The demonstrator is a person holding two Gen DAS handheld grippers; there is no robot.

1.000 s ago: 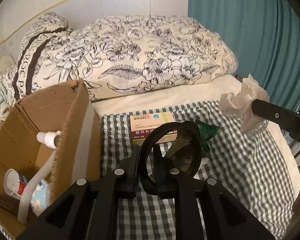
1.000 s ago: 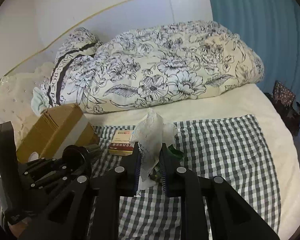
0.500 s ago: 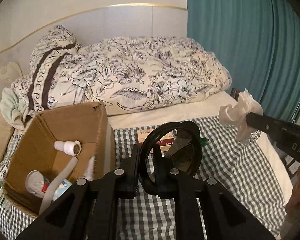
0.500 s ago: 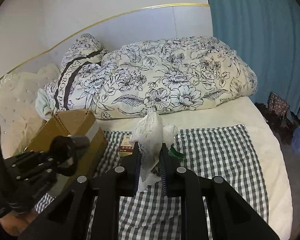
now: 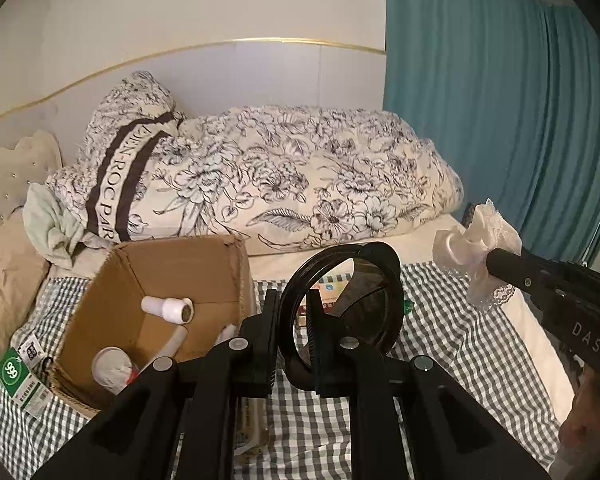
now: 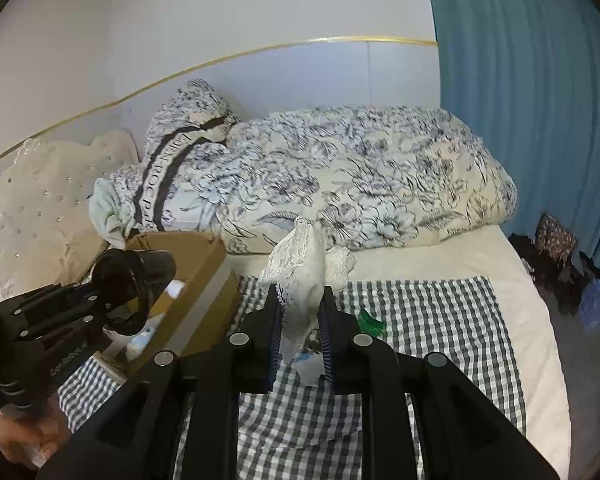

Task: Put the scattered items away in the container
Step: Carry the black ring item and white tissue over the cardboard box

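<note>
Holding two items at once: left gripper is clamped on the thin rim of a black ring, which looks rigid, light and smooth, so likely to slip or swing; rim grip suits. Right gripper pinches a white lace cloth, soft, near weightless, floppy; a bunched middle pinch is safest. Box sits at 9 o'clock of the ring, open, partly filled. Carton lies behind the ring on checked cloth.

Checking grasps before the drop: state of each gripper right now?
Left gripper: closed on the black ring.
Right gripper: closed on the white lace cloth.
</note>
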